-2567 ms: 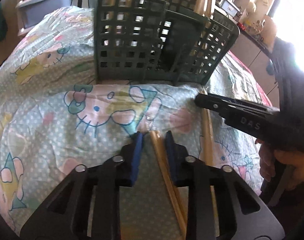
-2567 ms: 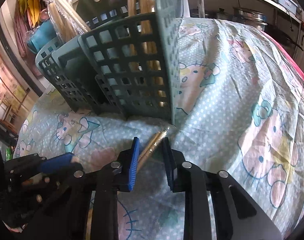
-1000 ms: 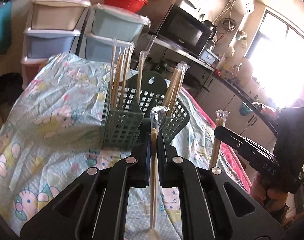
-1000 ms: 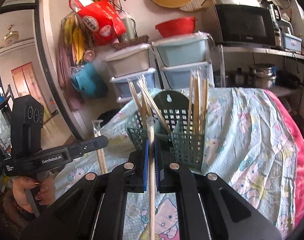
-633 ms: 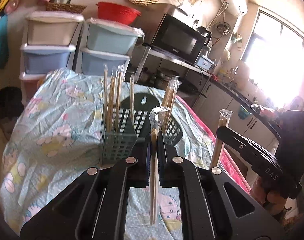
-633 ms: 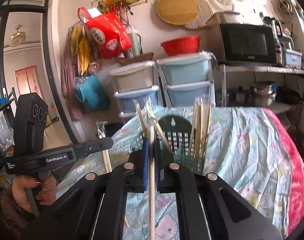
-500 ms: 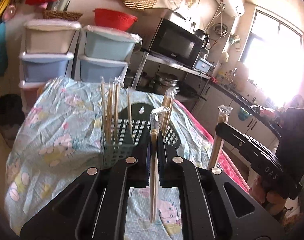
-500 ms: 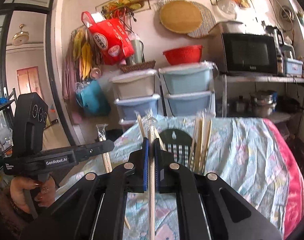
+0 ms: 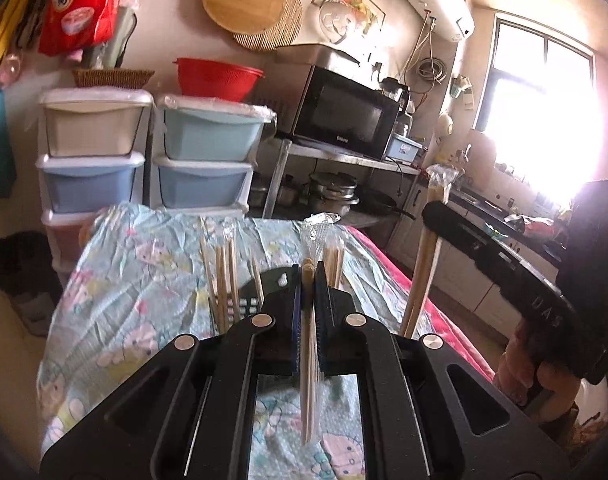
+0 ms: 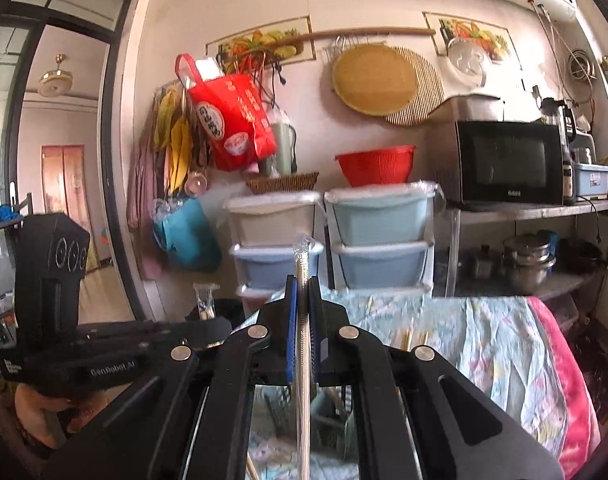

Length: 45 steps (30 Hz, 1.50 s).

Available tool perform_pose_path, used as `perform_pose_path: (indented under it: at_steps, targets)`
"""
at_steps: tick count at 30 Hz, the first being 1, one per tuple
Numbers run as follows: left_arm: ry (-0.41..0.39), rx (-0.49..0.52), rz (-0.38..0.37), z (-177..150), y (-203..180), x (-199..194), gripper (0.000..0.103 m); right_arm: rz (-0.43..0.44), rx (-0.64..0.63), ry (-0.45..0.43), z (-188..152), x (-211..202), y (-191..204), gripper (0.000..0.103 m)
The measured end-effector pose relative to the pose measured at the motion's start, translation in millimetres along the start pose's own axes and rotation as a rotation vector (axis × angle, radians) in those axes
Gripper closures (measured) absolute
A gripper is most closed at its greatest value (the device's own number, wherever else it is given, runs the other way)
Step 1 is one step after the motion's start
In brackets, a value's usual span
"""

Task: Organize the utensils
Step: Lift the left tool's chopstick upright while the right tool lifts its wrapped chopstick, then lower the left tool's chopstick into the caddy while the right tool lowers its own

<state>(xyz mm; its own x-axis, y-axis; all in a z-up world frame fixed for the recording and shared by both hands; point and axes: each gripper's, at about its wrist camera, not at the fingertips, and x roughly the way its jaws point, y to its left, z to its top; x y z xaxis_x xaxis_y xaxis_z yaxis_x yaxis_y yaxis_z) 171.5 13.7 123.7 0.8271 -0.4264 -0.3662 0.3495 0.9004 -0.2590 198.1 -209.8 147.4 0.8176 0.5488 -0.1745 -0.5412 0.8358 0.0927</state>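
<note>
My left gripper [image 9: 309, 276] is shut on a pair of wrapped wooden chopsticks [image 9: 307, 380], held upright above the table. My right gripper [image 10: 302, 284] is shut on another wrapped pair of chopsticks [image 10: 303, 360], also upright. The green utensil holder [image 9: 244, 304] with several chopsticks standing in it sits on the table, mostly hidden behind my left gripper. In the right wrist view it shows low between the gripper arms [image 10: 328, 416]. The right gripper appears in the left wrist view [image 9: 504, 264] with its chopsticks [image 9: 422, 264]. The left gripper appears in the right wrist view [image 10: 116, 344].
The table has a cartoon-print cloth [image 9: 116, 280] with a pink edge [image 10: 568, 380]. Stacked plastic drawers [image 9: 152, 160] stand behind it. A microwave [image 9: 344, 116] and pots on a metal rack [image 10: 528, 264] stand to the right.
Both grippers, earlier open over chopsticks lying on the table, have shut on them and lifted them upright. In the last second both rose further, and the holder dropped lower in view.
</note>
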Motion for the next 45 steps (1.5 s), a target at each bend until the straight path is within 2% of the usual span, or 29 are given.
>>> perform_pose_path:
  at_steps: [7,13,21,27,34,45]
  targets:
    - [-0.052,0.021,0.025,24,1,0,0.100,-0.003,-0.023,-0.085,21,3,-2,0.097]
    - [-0.130,0.033,0.052,50,2,-2,0.100,0.012,-0.033,-0.153,35,8,-6,0.097]
    - [-0.206,0.032,0.099,70,7,11,0.100,0.027,-0.048,-0.220,42,24,-14,0.097]
    - [-0.197,0.041,0.134,62,16,36,0.100,0.024,-0.045,-0.217,30,44,-21,0.097]
    - [-0.171,0.027,0.151,39,31,58,0.100,-0.020,-0.062,-0.178,5,72,-25,0.097]
    - [-0.118,0.019,0.142,15,40,76,0.100,-0.048,-0.025,-0.125,-23,96,-32,0.097]
